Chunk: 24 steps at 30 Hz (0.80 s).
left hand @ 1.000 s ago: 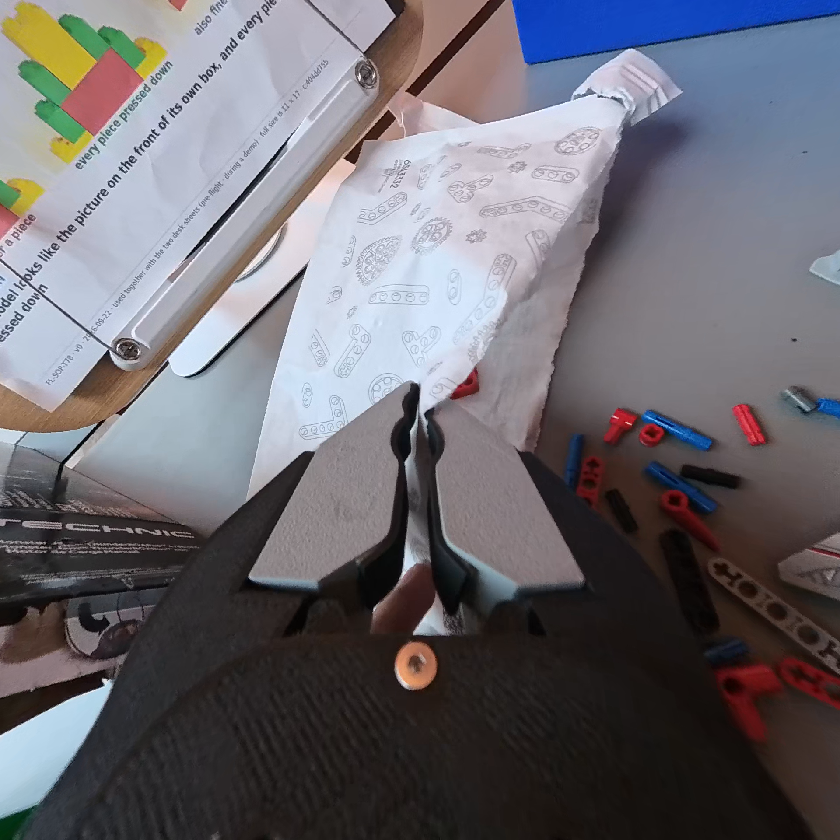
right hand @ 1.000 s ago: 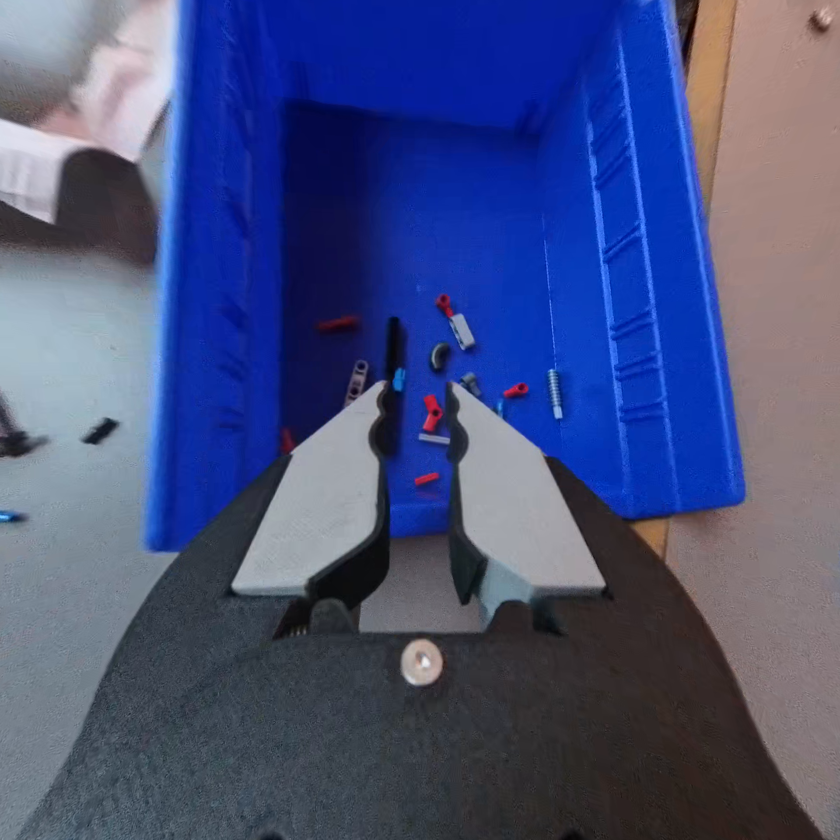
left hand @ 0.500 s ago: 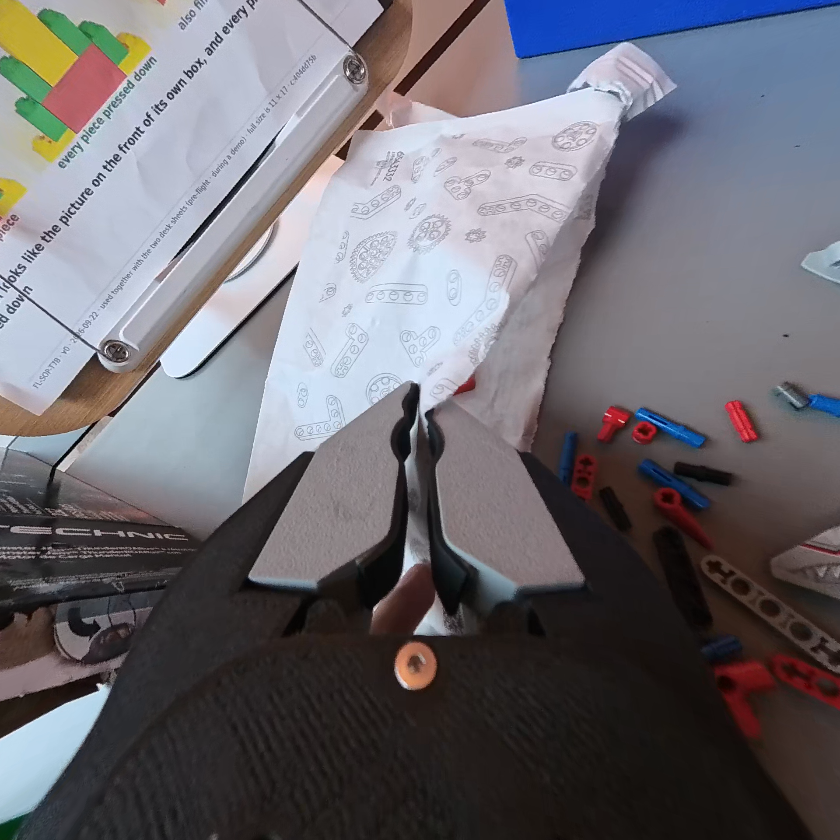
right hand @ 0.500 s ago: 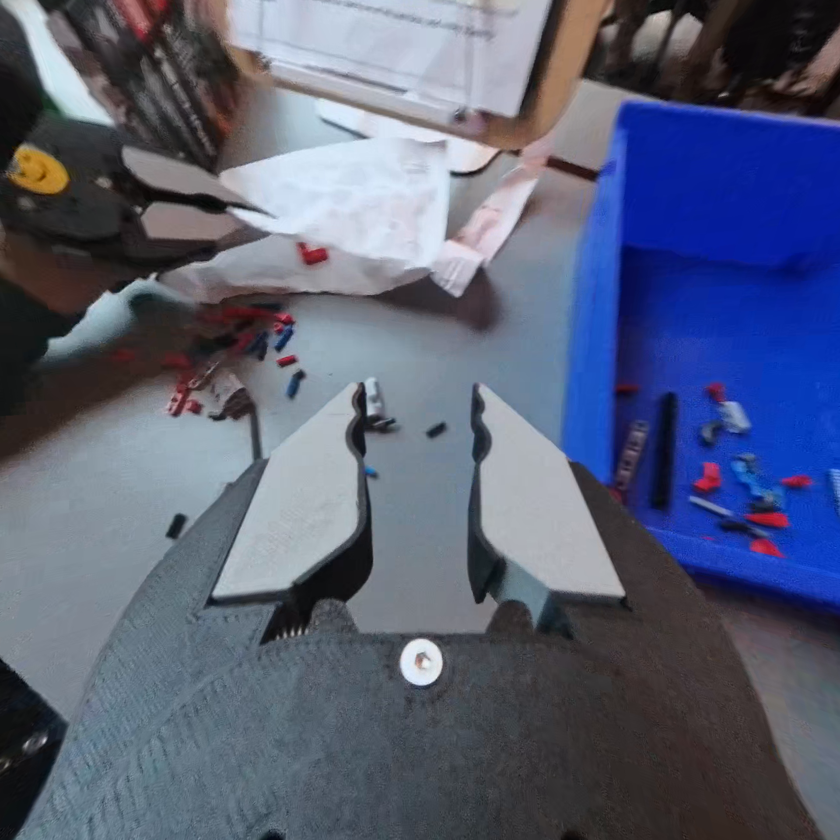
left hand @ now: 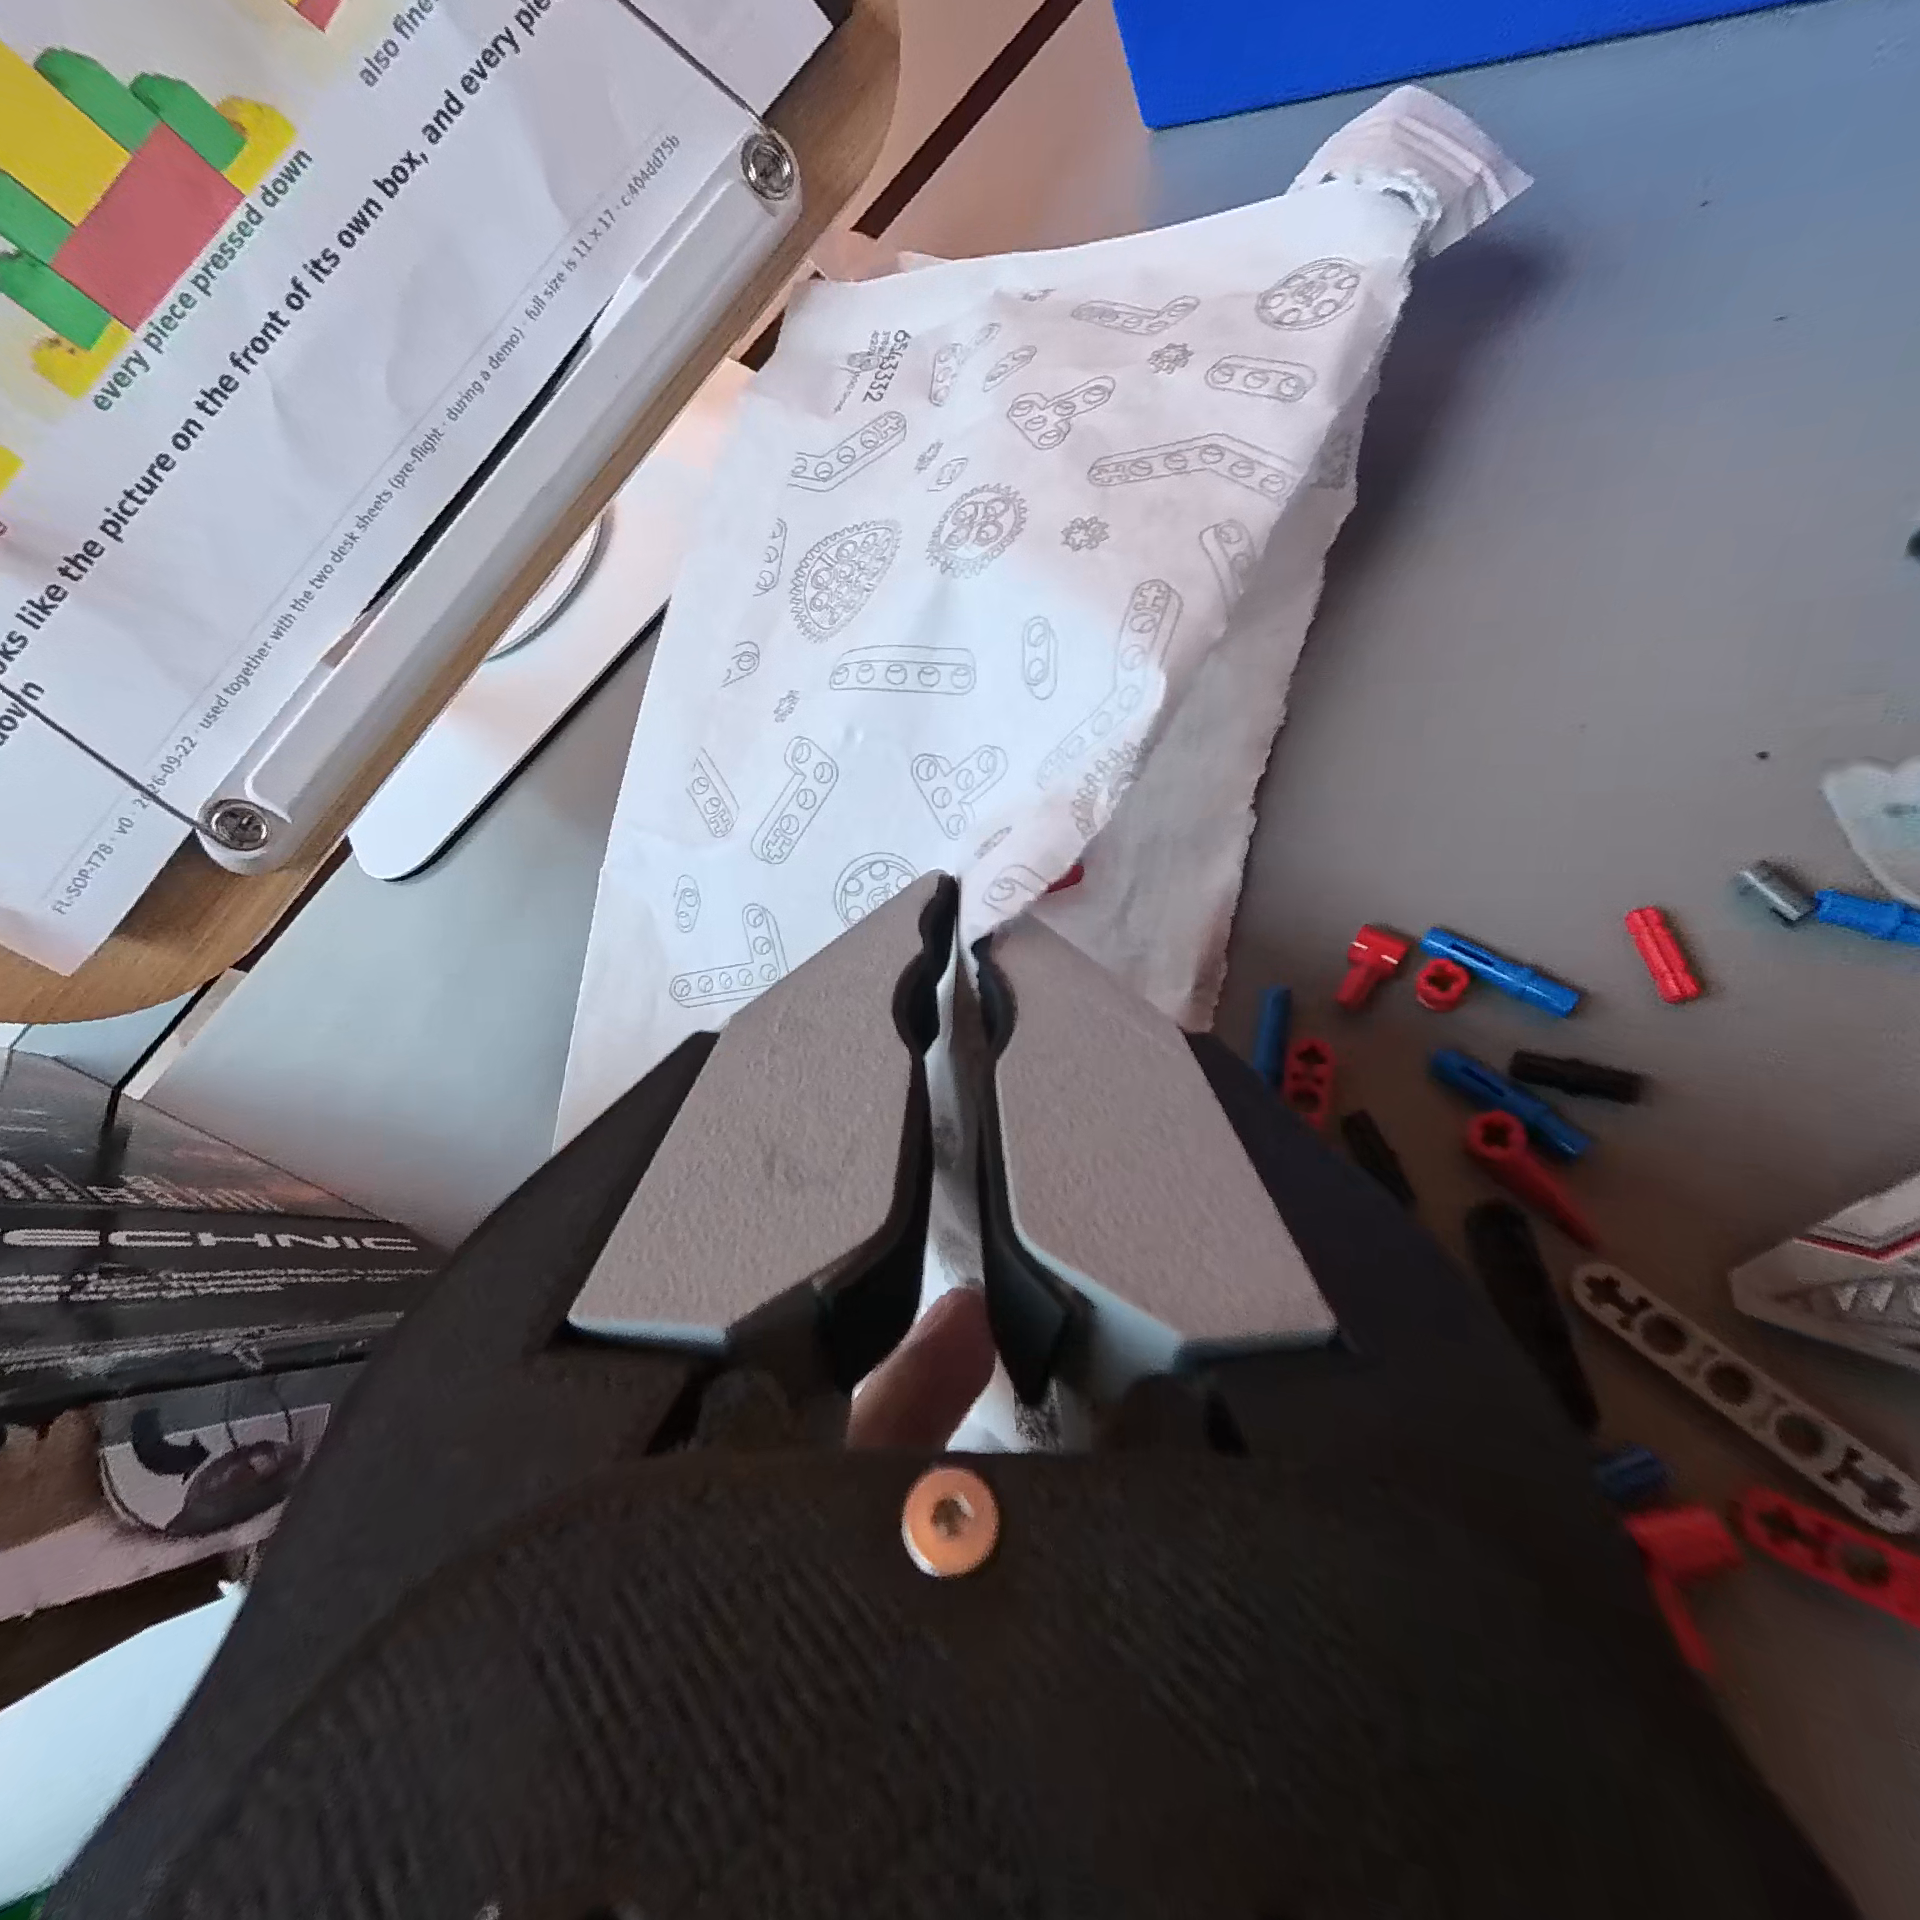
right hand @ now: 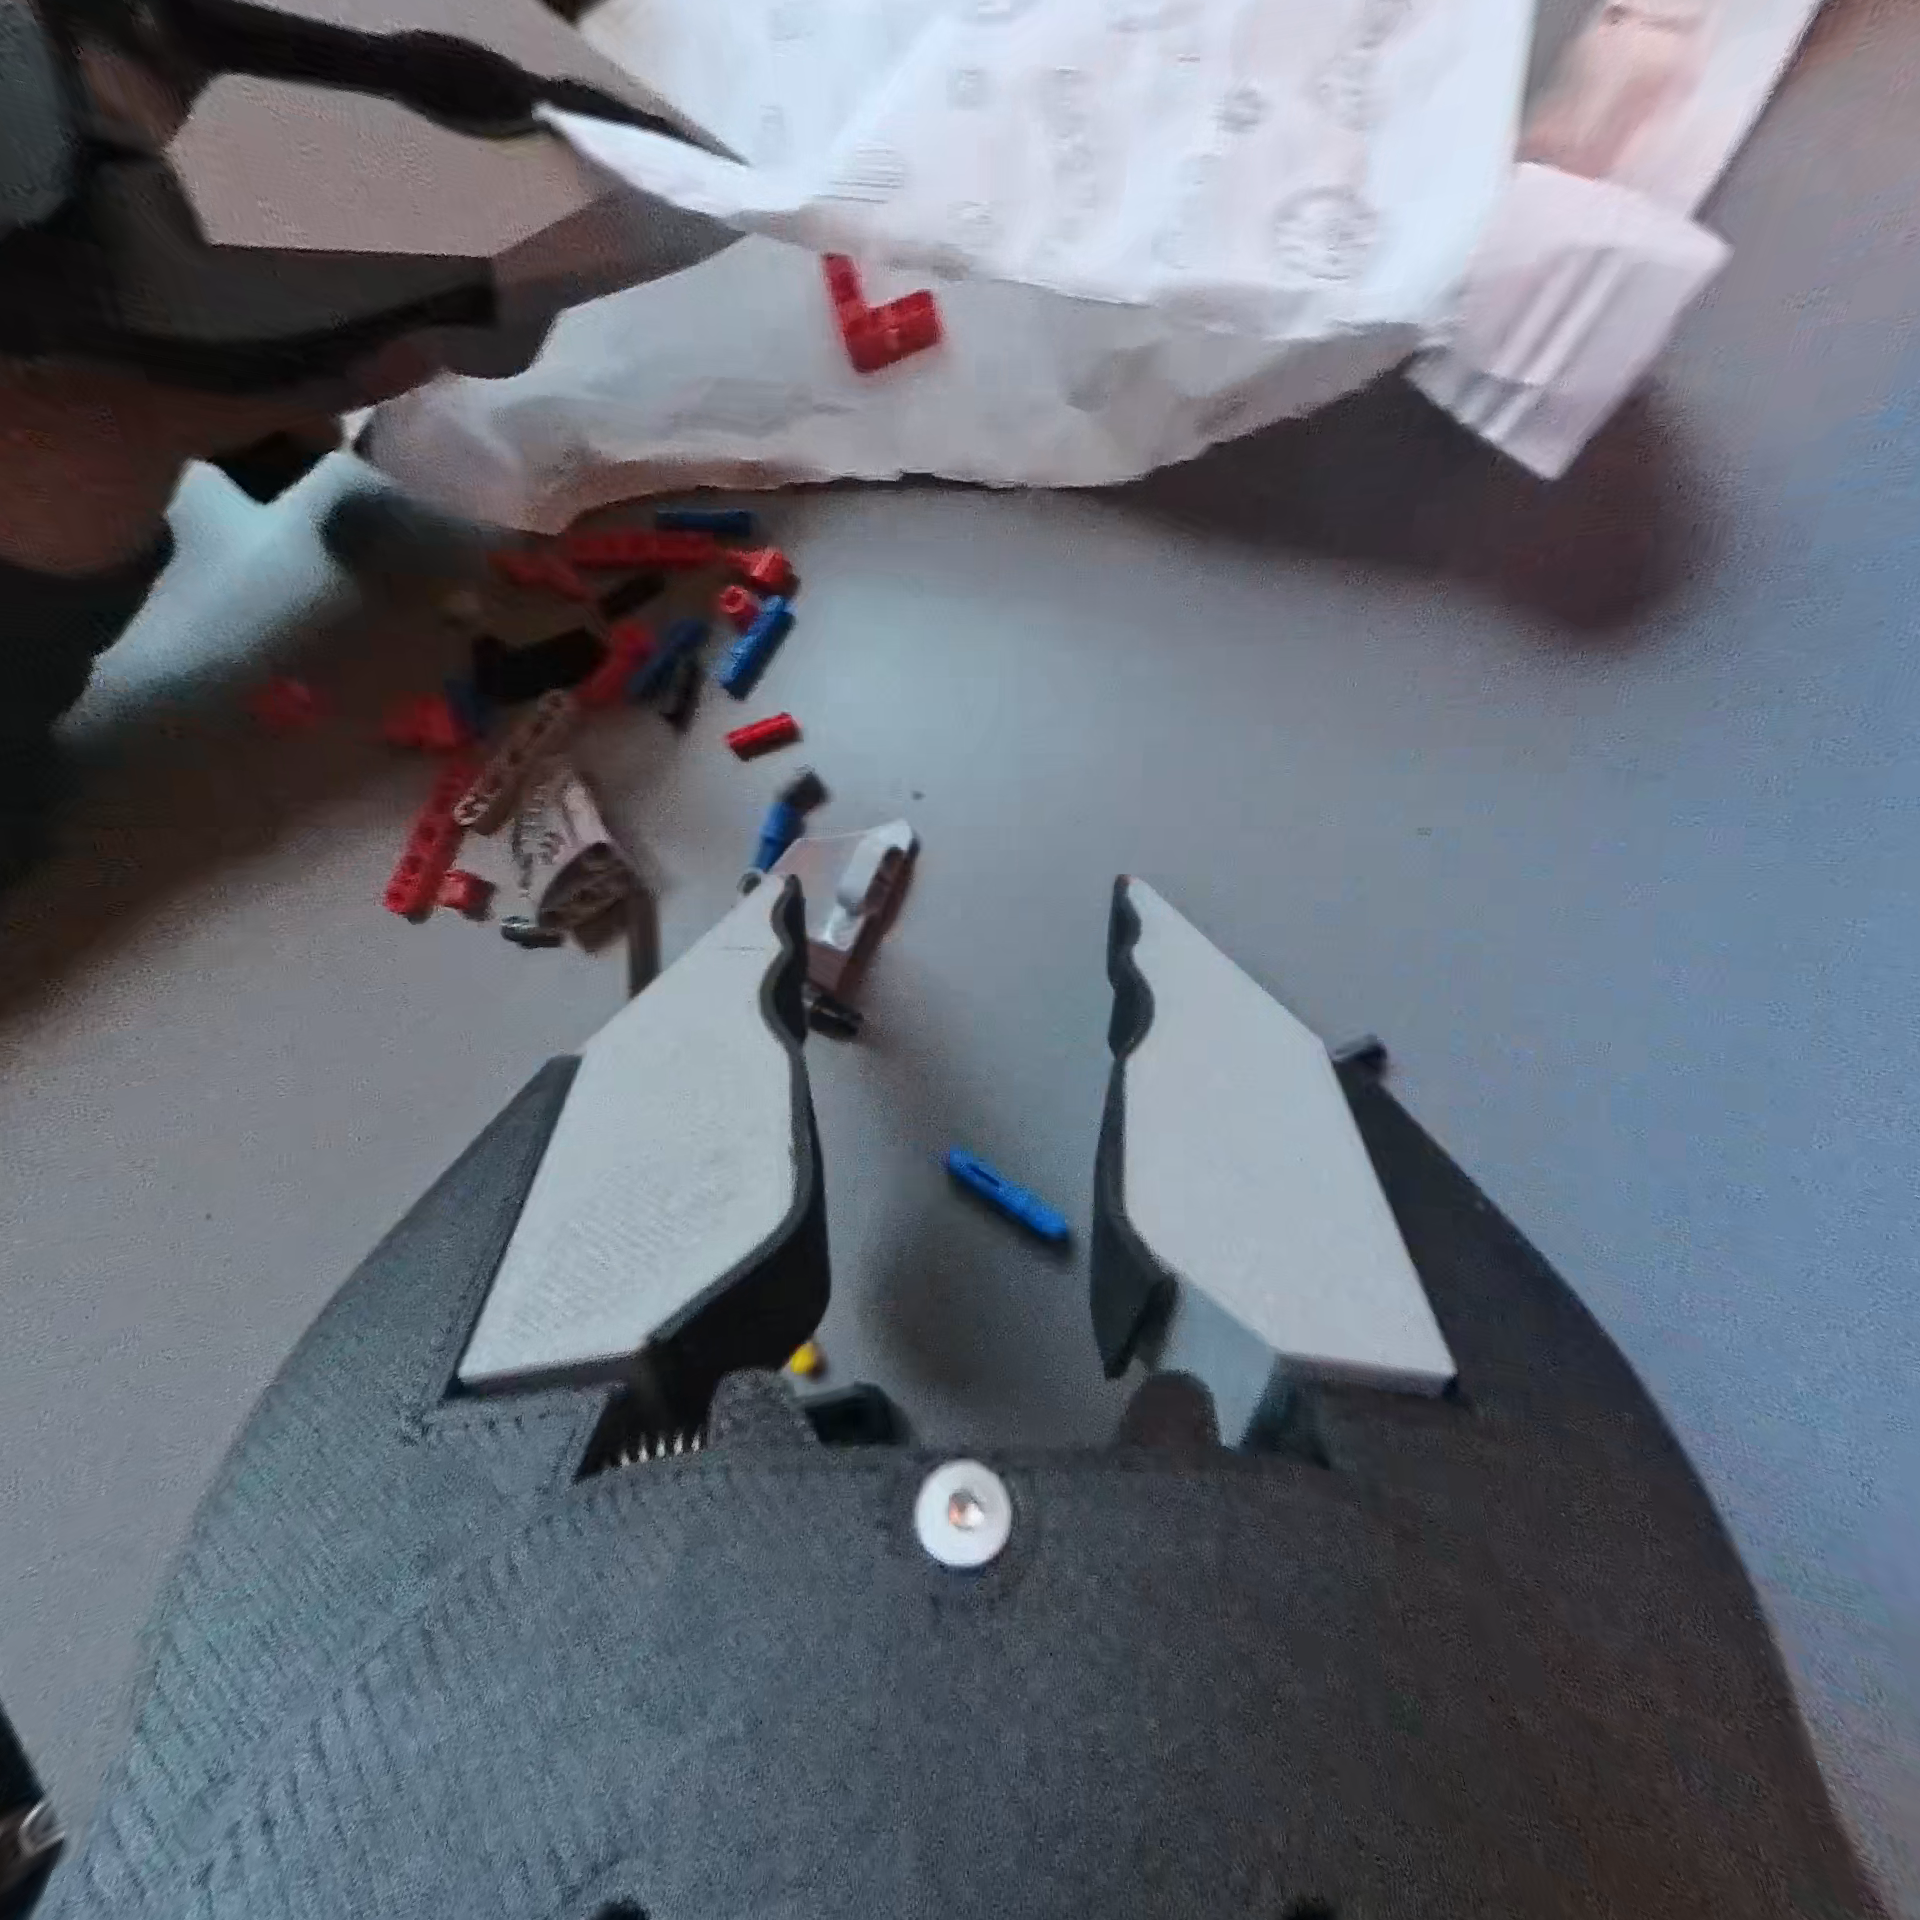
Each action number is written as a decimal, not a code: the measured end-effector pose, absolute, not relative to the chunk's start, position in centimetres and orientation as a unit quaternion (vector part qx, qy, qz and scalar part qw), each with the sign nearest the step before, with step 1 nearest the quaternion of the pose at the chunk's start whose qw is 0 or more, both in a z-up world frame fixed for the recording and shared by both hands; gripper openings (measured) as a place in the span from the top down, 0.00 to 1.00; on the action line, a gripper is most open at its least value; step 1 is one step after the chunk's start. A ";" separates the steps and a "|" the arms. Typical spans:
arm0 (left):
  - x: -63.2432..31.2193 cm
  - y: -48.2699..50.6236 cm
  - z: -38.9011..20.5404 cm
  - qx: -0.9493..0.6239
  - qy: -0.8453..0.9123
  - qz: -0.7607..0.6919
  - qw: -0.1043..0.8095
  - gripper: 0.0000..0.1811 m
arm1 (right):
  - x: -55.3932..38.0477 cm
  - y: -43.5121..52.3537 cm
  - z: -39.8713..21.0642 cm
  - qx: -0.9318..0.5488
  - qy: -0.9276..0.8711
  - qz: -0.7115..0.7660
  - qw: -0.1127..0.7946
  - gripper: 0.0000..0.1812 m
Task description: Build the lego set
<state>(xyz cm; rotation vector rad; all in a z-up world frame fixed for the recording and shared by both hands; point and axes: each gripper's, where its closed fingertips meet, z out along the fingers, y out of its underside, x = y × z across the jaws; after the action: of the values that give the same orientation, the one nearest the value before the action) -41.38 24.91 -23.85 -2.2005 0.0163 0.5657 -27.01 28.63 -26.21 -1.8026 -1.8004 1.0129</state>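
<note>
The paper bag (left hand: 966,582) served as the landmark. Left of it stood a clipboard (left hand: 343,436) with a printed sheet, and below that a black box (left hand: 197,1278). The left gripper (left hand: 956,914) was clamped on the bag's near edge, holding that edge off the counter (left hand: 1621,540). One red L-piece (right hand: 881,312) lay inside the bag's mouth. Right of the bag, loose pieces (left hand: 1496,1039) were scattered on the counter: roughly five blue pins, about six red bits, three black pins and one grey holed beam, though blur made the count uncertain. Farther right the right gripper (right hand: 956,904) hung with its jaws apart and empty, over one blue pin (right hand: 1006,1195), with a grey piece (right hand: 862,904) just beside its left finger. By my judgement the step was emptying the bag; doing it well called for tipping the bag's mouth downward so the L-piece slid out without scattering the rest.
</note>
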 end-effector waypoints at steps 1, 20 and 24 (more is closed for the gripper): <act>-41.4 24.9 -23.9 -0.879 0.008 0.227 0.420 1.00 | -27.0 27.4 -26.2 -0.629 -0.657 0.367 0.194 0.70; -41.0 25.1 -23.9 -0.880 0.011 0.227 0.418 1.00 | -27.8 21.8 -26.7 -0.511 -0.768 0.316 0.222 0.76; -41.1 25.0 -23.8 -0.879 0.011 0.227 0.419 1.00 | -27.8 22.0 -26.4 -0.503 -0.776 0.304 0.228 0.84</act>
<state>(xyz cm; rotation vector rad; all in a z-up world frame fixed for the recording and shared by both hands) -41.11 25.01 -23.80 -2.2041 0.0277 0.5694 -27.77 22.02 -26.37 -1.3839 -2.1379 0.8370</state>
